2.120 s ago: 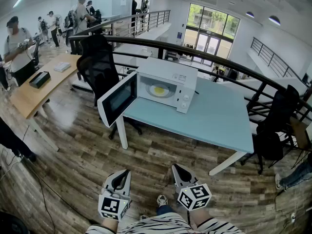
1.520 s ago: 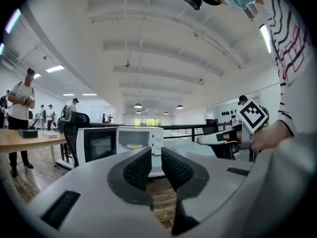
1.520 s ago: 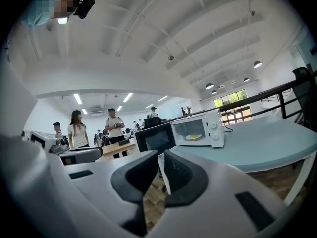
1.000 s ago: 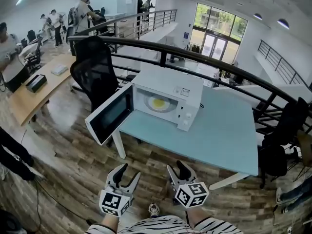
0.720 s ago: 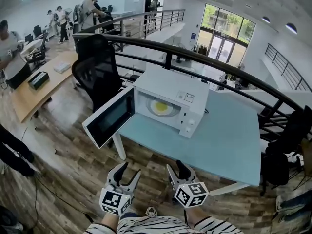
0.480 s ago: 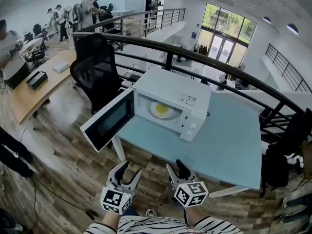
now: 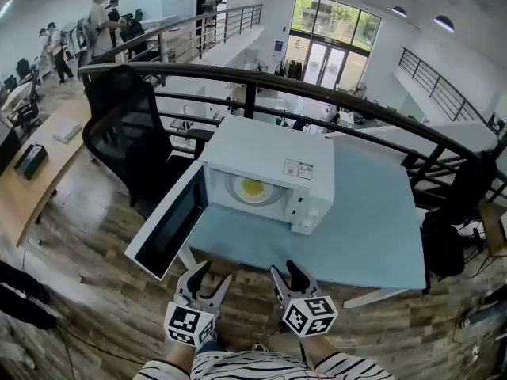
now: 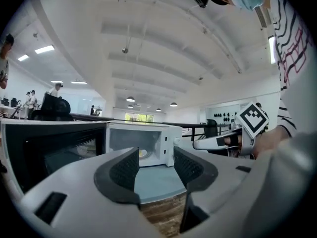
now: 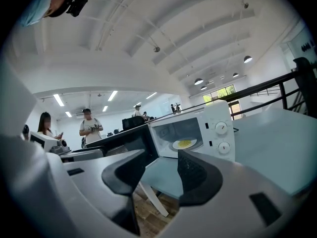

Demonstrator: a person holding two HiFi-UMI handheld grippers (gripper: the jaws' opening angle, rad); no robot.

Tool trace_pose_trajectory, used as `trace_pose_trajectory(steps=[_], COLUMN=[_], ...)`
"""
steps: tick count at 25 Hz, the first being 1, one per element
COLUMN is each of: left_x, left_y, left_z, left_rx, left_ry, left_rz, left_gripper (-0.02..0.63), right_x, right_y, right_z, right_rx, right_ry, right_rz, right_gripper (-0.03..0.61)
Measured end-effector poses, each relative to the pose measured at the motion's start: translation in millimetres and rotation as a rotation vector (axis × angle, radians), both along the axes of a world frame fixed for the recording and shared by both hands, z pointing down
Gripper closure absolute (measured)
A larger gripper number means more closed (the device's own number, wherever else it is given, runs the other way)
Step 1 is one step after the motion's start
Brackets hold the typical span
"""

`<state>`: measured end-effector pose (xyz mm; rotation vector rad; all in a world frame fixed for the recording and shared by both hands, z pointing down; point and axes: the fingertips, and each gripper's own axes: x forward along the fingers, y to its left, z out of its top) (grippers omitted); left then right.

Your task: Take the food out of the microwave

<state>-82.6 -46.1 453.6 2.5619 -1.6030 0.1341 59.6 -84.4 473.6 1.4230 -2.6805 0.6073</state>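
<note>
A white microwave [image 7: 269,165] stands on a light blue table [image 7: 372,228], its door [image 7: 168,222] swung wide to the left. Inside, a plate of yellow food [image 7: 253,188] lies on the turntable; the same food [image 9: 184,144] shows in the right gripper view and faintly as the food [image 8: 142,153] in the left gripper view. My left gripper [image 7: 211,279] and right gripper [image 7: 286,275] hover side by side over the wooden floor, short of the table's front edge. Both are open and hold nothing. The left gripper [image 8: 154,165] and right gripper [image 9: 161,170] both point towards the cavity.
A black office chair [image 7: 119,133] stands left of the table, close behind the open door. A black railing [image 7: 317,93] runs behind the table. Another dark chair [image 7: 444,240] is at the right, a wooden desk [image 7: 24,188] at the far left, with people beyond.
The microwave and table have come nearer and larger in view. Both grippers have travelled forward towards the table's front edge, and their jaws stand as wide as before.
</note>
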Motion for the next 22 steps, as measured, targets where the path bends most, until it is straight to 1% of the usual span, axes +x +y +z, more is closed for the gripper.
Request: trace_pose_trajectory(steps=[6, 14, 18, 22], left_x=[-24, -44, -51, -51], left_y=[-30, -55, -64, -77], left_z=[0, 5, 10, 19], left_rx=[-0.005, -0.012, -0.018, -0.033], left_ry=[0.004, 0.004, 0.014, 0.029], left_rz=[0.117, 0.250, 0.284, 0.293], left_gripper=[0.416, 0.416, 0.416, 0.416], right_x=[-25, -41, -50, -52], right_y=[-14, -17, -18, -27], right_z=[2, 5, 5, 9], right_rx=[-0.009, -0.005, 0.000, -0.004], right_ry=[0.002, -0.006, -0.010, -0.012], right_rz=[0.111, 0.263, 0.311, 0.345], right_gripper=[0.382, 0.382, 0.382, 0.382])
